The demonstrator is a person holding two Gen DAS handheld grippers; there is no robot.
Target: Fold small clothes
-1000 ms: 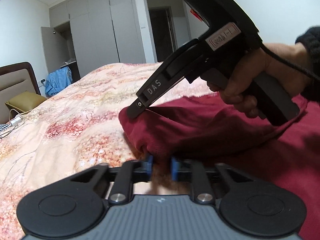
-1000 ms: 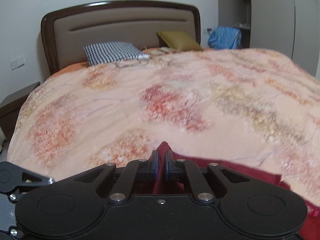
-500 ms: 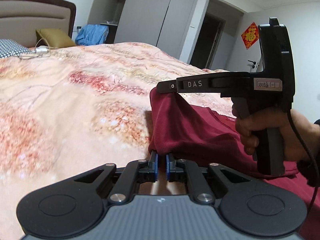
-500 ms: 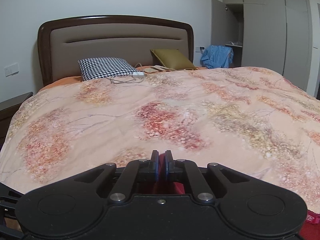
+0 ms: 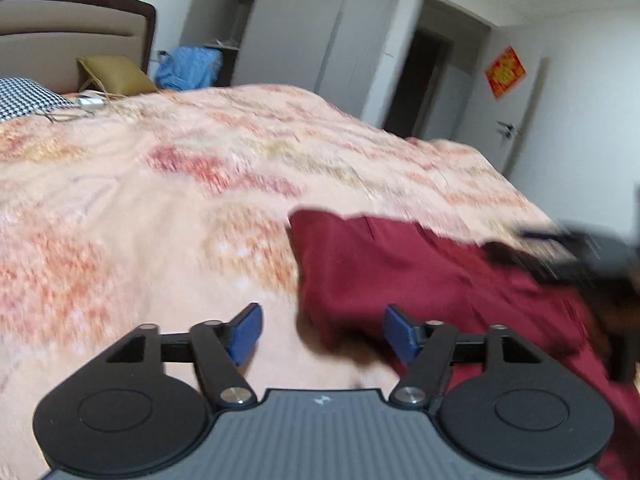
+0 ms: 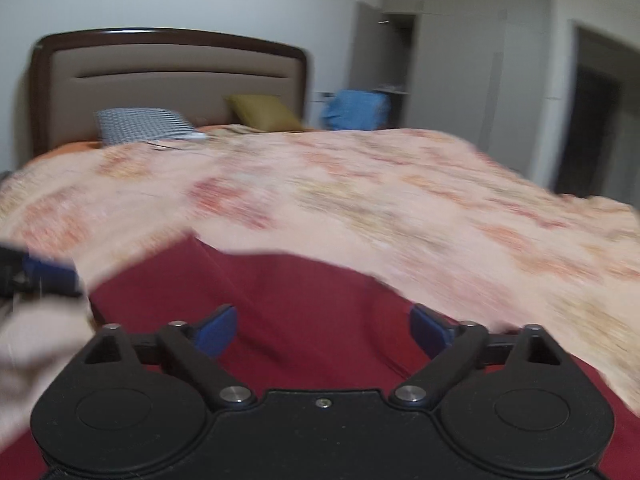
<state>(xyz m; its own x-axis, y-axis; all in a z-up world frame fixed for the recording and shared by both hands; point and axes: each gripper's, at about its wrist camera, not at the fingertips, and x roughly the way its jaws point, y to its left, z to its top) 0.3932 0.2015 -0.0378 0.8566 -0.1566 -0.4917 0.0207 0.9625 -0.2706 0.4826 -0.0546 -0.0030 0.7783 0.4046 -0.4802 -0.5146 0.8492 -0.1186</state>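
In the left wrist view, a bed covered by a peach floral quilt (image 5: 168, 216) fills most of the frame, with a padded brown headboard (image 5: 60, 36), a houndstooth pillow (image 5: 24, 96) and an olive cushion (image 5: 114, 76) at its far end, a blue garment (image 5: 188, 68) beside grey wardrobe doors (image 5: 320, 32), a dark doorway (image 5: 424, 80) and a red paper square (image 5: 505, 72) on the white wall. The dark red garment (image 5: 400, 276) lies on the quilt at the lower right, its near corner reaching between the fingers of the left gripper (image 5: 322, 334), which tilts down toward the bed; its jaws are opening and the blue pads (image 5: 246, 332) stand clear of the cloth on both sides, so nothing is clenched. At the right edge the right gripper (image 5: 576, 256) shows only as a dark blur over the garment. In the right wrist view, the same headboard (image 6: 168, 68), pillow (image 6: 144, 124) and cushion (image 6: 264, 116) appear straight ahead, all smeared by motion. Here the red garment (image 6: 304, 296) spreads wide beneath the right gripper (image 6: 324, 330), whose jaws are opening too, the pads released and apart above the fabric. At the left edge a blue pad of the left gripper (image 6: 44, 276) intrudes, blurred.
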